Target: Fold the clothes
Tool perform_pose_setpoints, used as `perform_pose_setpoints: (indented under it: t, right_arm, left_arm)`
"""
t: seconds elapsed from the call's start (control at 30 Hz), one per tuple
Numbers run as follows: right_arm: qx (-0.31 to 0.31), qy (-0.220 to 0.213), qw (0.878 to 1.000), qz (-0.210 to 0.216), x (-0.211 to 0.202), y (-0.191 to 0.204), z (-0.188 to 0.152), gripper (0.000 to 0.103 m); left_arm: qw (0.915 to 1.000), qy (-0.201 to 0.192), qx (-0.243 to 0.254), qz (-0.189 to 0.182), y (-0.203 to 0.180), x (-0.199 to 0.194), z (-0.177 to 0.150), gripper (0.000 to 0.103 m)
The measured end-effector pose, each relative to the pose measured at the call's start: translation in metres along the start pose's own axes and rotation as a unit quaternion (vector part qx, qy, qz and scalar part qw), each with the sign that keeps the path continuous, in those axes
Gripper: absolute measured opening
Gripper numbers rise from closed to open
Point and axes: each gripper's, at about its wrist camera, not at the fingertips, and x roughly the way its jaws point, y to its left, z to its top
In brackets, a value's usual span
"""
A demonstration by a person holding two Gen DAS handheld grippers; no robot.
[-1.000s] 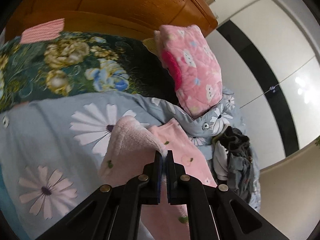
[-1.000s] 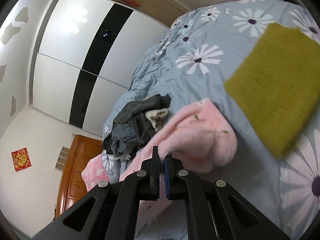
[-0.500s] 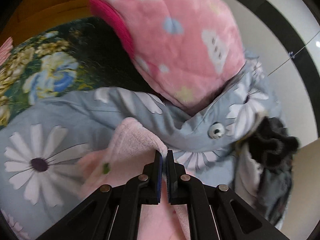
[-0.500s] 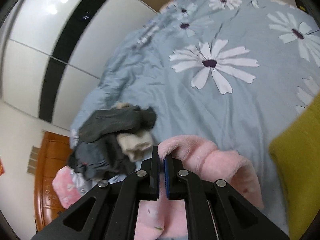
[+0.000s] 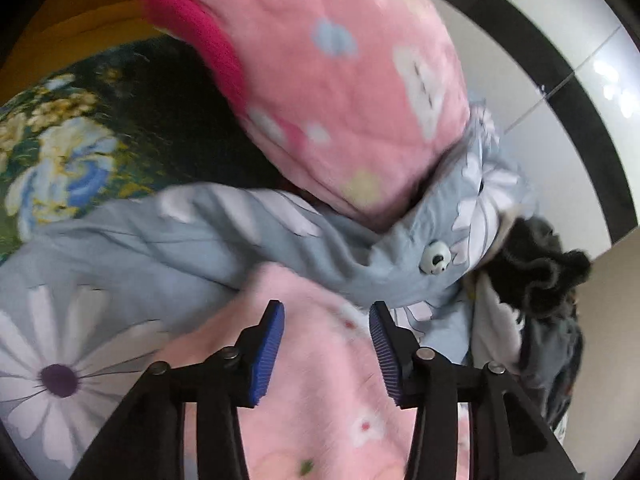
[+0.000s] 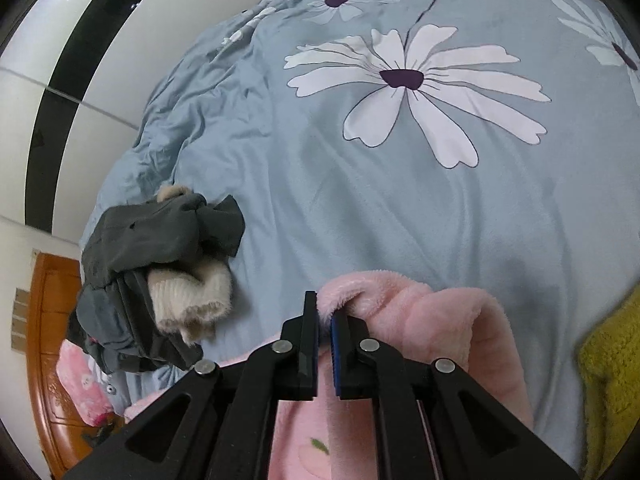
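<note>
I am at a bed (image 6: 400, 208) spread with a grey-blue duvet printed with big white daisies, a white wardrobe with black stripes (image 6: 60, 52) beyond it at ten o'clock in my right view. The pink fleece garment (image 6: 432, 320) lies on the duvet right under both my tools. My left hand-held gripper (image 5: 326, 340) has just been opening: its blue pads stand apart above the fleece (image 5: 320, 380), which lies loose between and below them, untouched by either pad. My right hand-held gripper (image 6: 324, 344) has its jaws nearly together with a folded edge of the fleece rising between the tips; its jaws have only begun to part. In the left view a pink cartoon-print pillow (image 5: 340, 92) fills twelve o'clock, blurred, with a dark floral quilt (image 5: 72, 148) at nine o'clock. A heap of dark grey clothes with a cream knit piece (image 6: 160, 280) sits on the bed at nine o'clock in the right view, near the fleece but apart from it. A mustard knit (image 6: 612, 380) shows at four o'clock.
</note>
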Motion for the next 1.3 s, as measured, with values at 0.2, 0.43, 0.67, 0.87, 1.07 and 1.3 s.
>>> perform_pose_setpoints:
  t: [0.2,0.43,0.67,0.87,1.07,1.3]
  right_arm:
    - [-0.044,-0.046,0.997,0.041,-0.045,0.020,-0.019,0.052]
    - [-0.062,-0.047,0.994,0.072,-0.102,-0.011,-0.102,0.065]
    - [0.074,-0.014,0.995,0.065,-0.091,-0.093,-0.180,0.065]
    - [0.162,-0.042,0.980,0.105,-0.069,-0.119,-0.190,0.065]
    - [0.193,-0.084,0.969,0.125,-0.056,-0.113,-0.172,0.065]
    - [0.215,-0.080,0.968,0.096,-0.054,-0.105,-0.152,0.017]
  left_arm:
    - [0.9980,-0.005,-0.062,0.012,0.064,-0.033,-0.035,0.058]
    - [0.9926,0.042,-0.113,-0.018,0.096,-0.006,-0.091,0.058]
    - [0.9904,0.042,-0.130,-0.024,0.091,0.024,-0.098,0.059]
    - [0.9864,0.016,-0.162,-0.022,0.092,0.029,-0.092,0.057]
    - [0.9803,0.001,-0.197,-0.014,0.087,0.030,-0.093,0.024]
    - [0.9799,-0.016,-0.197,-0.025,0.058,0.000,-0.086,0.013]
